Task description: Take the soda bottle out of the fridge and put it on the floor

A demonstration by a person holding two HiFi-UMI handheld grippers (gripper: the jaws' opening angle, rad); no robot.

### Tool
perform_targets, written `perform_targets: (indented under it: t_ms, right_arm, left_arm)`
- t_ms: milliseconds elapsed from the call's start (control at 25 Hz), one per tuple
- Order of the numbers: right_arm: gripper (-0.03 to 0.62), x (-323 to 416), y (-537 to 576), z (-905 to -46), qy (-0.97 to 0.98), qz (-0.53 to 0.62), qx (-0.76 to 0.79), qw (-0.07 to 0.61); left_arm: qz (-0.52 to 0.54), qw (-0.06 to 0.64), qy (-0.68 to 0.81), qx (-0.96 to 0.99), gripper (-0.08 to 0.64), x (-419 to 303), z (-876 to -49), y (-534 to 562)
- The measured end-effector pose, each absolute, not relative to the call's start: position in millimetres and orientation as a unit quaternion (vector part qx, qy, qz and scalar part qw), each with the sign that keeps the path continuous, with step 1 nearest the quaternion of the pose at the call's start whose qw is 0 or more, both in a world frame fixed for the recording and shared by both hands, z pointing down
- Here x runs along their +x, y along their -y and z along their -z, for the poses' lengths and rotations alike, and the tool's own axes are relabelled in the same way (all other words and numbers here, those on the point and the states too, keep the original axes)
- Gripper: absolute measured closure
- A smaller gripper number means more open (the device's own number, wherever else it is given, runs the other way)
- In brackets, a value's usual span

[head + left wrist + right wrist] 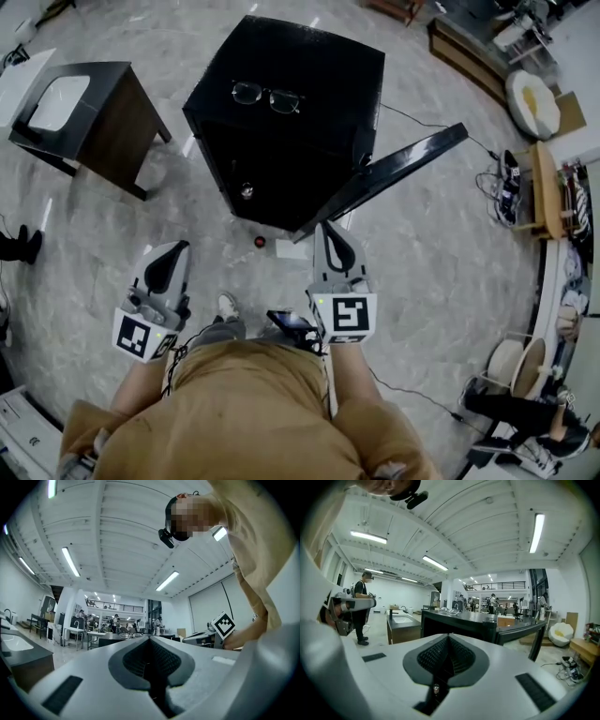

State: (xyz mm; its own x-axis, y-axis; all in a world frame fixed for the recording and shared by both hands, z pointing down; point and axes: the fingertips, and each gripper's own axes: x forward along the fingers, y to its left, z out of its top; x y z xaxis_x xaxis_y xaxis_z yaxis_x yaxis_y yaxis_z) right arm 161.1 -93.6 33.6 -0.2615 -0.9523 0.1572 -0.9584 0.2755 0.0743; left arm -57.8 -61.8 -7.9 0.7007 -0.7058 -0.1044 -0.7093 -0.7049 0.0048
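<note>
Two small things could be the target. The soda bottle (246,190) is, as far as I can judge, the pale-topped round thing standing low in the open front of the black fridge (281,84), but it is too small and dark to be sure. A red dot (260,242) sits on the floor (422,253) just in front of the fridge, beside a white scrap (291,248); I cannot tell what either is.

The fridge door (394,173) is swung wide to the right, so the opening is clear. A pair of glasses (267,96) lies on the fridge top. A dark side table (103,122) stands well apart at left.

The left gripper (172,251) has its jaws pressed together with nothing between them. The right gripper (328,232) is the same, closed and empty. Both are held low near the person's waist, short of the fridge and touching nothing.

Step, as a judgement: if the bottle is the thing inside, this is the start of the reach, with the door done and no grasp yet. The next move calls for spreading one gripper's jaws, crouching, and going in low past the door edge. The jaws should close around the bottle's body, not the cap, then draw it straight out and set it upright on bare floor clear of the red dot.
</note>
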Motion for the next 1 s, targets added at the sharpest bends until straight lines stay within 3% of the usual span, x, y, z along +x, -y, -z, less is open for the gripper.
perform_targets:
  t_ms: [1000]
  right_arm:
    - [0.592,112,54,85,0.775,-0.001,0.631,-0.039]
  left_arm:
    - [-0.085,0.048,-0.346,-0.933,0.560,-132,54,55]
